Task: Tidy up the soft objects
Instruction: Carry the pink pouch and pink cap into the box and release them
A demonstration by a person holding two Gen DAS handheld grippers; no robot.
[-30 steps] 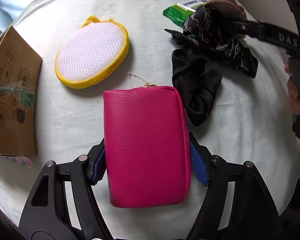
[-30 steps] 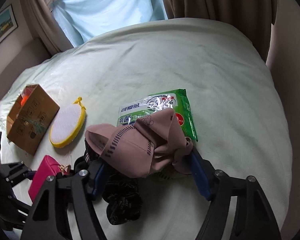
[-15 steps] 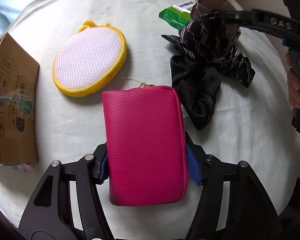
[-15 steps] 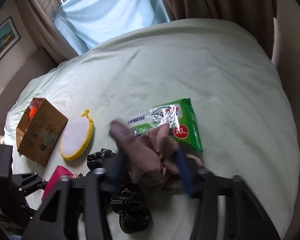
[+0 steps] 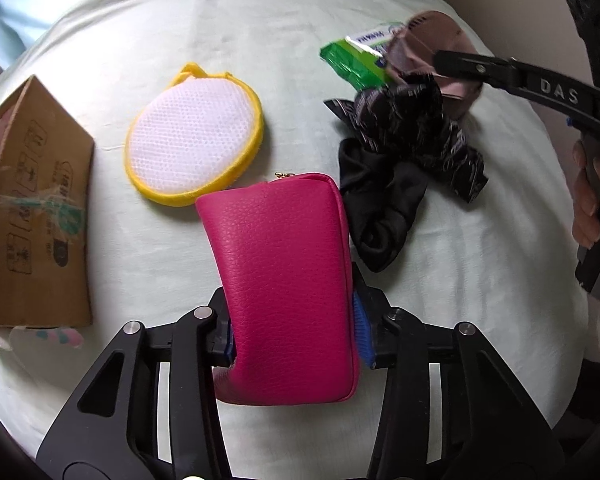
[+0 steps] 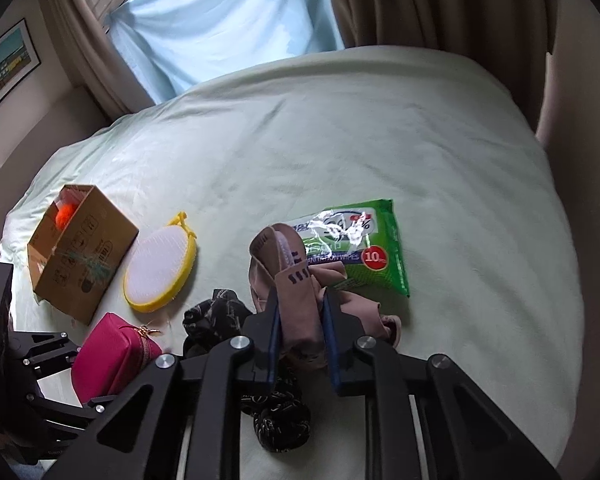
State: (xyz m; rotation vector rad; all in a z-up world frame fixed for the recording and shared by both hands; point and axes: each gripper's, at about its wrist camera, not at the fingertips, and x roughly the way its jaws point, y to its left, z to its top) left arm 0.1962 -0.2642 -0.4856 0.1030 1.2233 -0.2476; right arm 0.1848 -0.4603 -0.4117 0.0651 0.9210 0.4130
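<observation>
My left gripper [image 5: 294, 326] is shut on a pink leather pouch [image 5: 284, 280], squeezing its sides just above the pale green bedsheet; the pouch also shows in the right wrist view [image 6: 112, 356]. My right gripper [image 6: 300, 340] is shut on a dusty-pink sock [image 6: 296, 292], which also shows in the left wrist view [image 5: 436, 40]. Black patterned scrunchies [image 5: 404, 152] lie under the sock, right of the pouch. A round yellow-rimmed white mesh pad [image 5: 194, 148] lies left of them.
An open cardboard box [image 6: 80, 248] with an orange item inside stands at the left. A green wet-wipes pack [image 6: 352, 248] lies just beyond the sock. The bed [image 6: 380, 128] stretches far toward curtains and a window. A hand [image 5: 588, 200] holds the right gripper.
My right gripper has closed on the pink sock and bunched it upright. My left gripper has tightened on the pink pouch, which now bends slightly.
</observation>
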